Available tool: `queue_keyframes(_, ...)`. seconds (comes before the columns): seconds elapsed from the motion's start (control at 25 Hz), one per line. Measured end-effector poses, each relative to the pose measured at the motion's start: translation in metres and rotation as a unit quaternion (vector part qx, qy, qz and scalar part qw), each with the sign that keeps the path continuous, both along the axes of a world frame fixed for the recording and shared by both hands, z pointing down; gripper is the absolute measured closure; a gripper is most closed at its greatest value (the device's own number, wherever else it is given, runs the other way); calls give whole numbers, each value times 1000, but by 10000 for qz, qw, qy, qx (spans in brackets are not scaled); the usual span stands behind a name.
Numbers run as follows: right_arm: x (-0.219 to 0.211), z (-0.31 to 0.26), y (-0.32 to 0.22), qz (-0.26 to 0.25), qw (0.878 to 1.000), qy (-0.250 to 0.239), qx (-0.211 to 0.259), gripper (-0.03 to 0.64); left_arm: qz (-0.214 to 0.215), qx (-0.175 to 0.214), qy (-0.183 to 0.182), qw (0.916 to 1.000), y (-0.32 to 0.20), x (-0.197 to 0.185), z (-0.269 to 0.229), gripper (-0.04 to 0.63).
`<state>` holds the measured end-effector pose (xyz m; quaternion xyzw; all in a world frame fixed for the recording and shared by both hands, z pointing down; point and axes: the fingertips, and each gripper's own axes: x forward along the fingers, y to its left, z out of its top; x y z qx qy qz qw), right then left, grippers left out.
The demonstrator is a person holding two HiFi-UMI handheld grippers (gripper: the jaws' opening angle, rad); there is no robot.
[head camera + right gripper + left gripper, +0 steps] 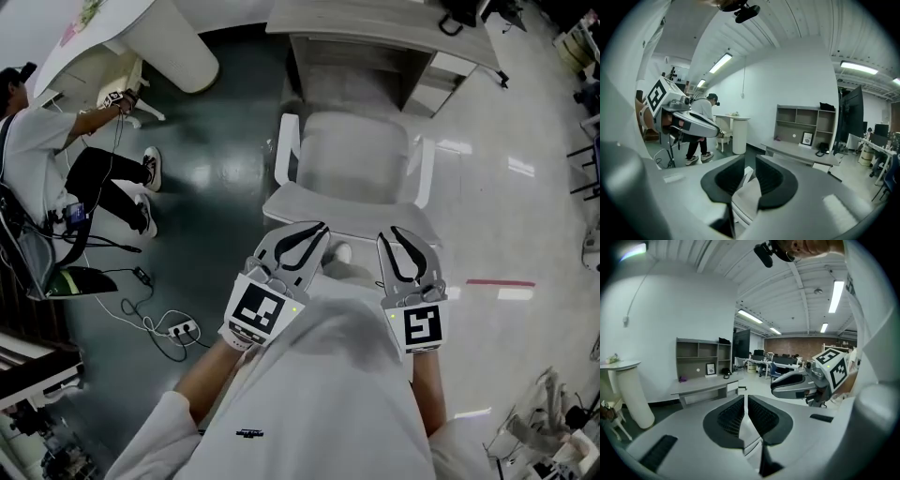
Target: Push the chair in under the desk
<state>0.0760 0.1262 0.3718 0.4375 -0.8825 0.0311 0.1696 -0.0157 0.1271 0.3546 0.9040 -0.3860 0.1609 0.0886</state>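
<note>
A white chair (352, 169) with armrests stands on the floor and faces the grey desk (375, 23) at the top of the head view, its seat out in front of the desk. Both grippers hover by the near top edge of its backrest; whether they touch it I cannot tell. My left gripper (309, 234) is shut with nothing between its fingers, and the left gripper view shows the jaws (746, 399) nearly together, pointing at the desk (701, 386). My right gripper (405, 239) is open, and the chair (747, 197) shows through the gap (750, 161).
A person (56, 159) sits at the left beside a white round table (141, 37). A power strip with cables (178, 330) lies on the dark floor at lower left. A red tape line (500, 281) marks the light floor at right.
</note>
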Motion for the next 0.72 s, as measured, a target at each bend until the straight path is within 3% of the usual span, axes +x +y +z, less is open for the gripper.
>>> queue_keyframes(0.12,-4,17,-3,-255,9995,125,-149,519,348,-123,-323,9988,0,6,16,581)
queue_keyframes(0.24,-9,33,-3,-480,9977,283,-376,488,700,-322,-646,9949,4,11,37,506)
queue_keyframes(0.4,-22,57,-3,-868,9929,536,-606,471,1086,-508,-1095,9867,6,12,65,477)
queue_keyframes(0.72,-30,125,9,-1540,9690,1725,-869,453,1900,-592,-2377,9507,7,18,141,448)
